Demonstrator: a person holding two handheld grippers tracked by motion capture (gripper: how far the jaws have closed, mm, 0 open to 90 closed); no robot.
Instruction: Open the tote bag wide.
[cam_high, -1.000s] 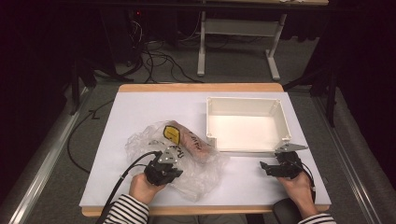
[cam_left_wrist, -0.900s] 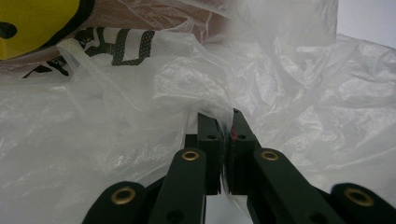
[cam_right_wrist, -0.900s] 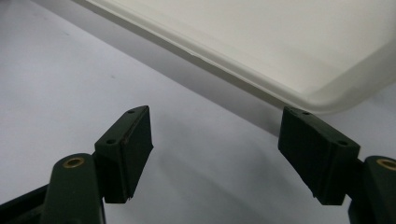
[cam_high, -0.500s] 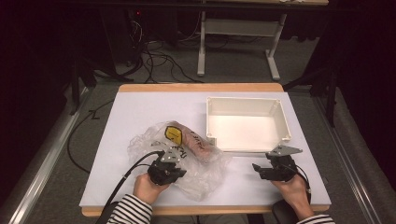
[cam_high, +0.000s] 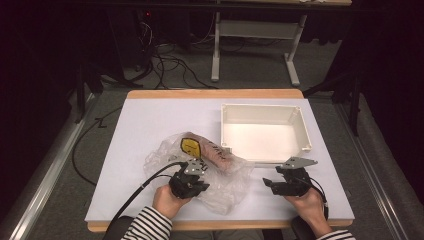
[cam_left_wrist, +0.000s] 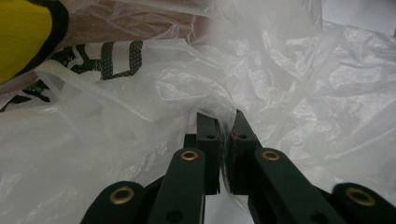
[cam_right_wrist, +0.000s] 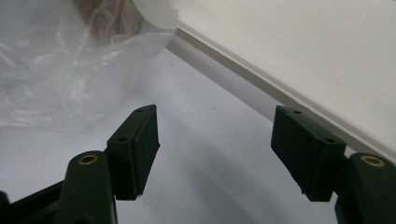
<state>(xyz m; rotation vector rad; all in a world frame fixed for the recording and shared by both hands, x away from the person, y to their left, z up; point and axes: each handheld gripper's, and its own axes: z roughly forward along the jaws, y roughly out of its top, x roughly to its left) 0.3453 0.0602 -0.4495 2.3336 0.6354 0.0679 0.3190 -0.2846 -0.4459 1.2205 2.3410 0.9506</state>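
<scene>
Beside the white tray:
left gripper (cam_left_wrist: 223, 140): jaws clamped on a fold of the clear plastic bag (cam_high: 220, 185).
right gripper (cam_right_wrist: 215, 149): jaws wide, just been closing a little, nothing between them, near the bag's edge.
wrapped packet (cam_high: 207, 150): inside the bag, left of the white tray (cam_high: 300, 117).
done: bag gripped on one side.
left: judging by this, second grip, packet out, tray bare.
</scene>
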